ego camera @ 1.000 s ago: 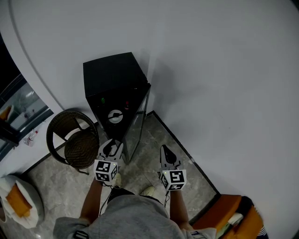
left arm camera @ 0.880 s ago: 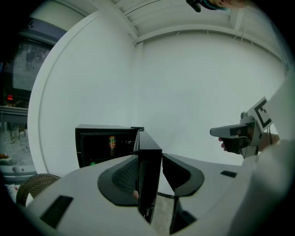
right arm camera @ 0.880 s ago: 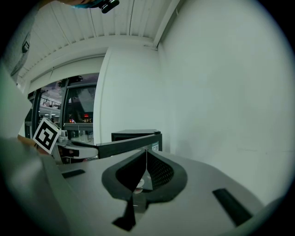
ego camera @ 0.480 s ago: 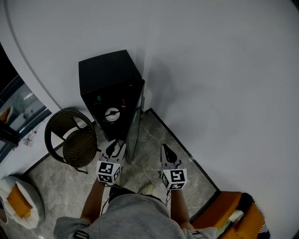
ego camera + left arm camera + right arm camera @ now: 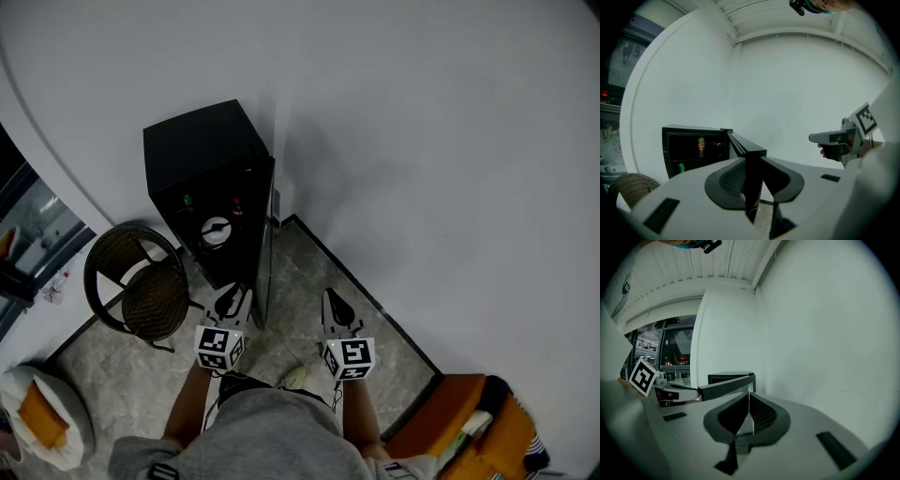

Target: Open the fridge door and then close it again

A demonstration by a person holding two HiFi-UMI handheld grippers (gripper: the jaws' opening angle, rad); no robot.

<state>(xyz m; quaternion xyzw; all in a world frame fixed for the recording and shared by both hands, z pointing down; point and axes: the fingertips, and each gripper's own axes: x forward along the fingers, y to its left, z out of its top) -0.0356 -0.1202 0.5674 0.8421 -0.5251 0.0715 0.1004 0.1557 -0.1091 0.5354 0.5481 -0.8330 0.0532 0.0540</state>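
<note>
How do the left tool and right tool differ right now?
The left tool has just been closing, jaws clamped on the fridge door; the right tool is shut and empty. The left tool is at the door; the right tool hangs clear beside it. Both point toward the fridge.

The grey stone floor [image 5: 309,281], edged by a dark strip along the wall, fills the lower middle of the frame. A black fridge [image 5: 202,150] stands on it against the wall at upper left, with a wicker chair [image 5: 155,300] just beside it. A white-and-orange cushion [image 5: 42,417] lies at lower left, a pale shoe [image 5: 296,380] at bottom centre.
</note>
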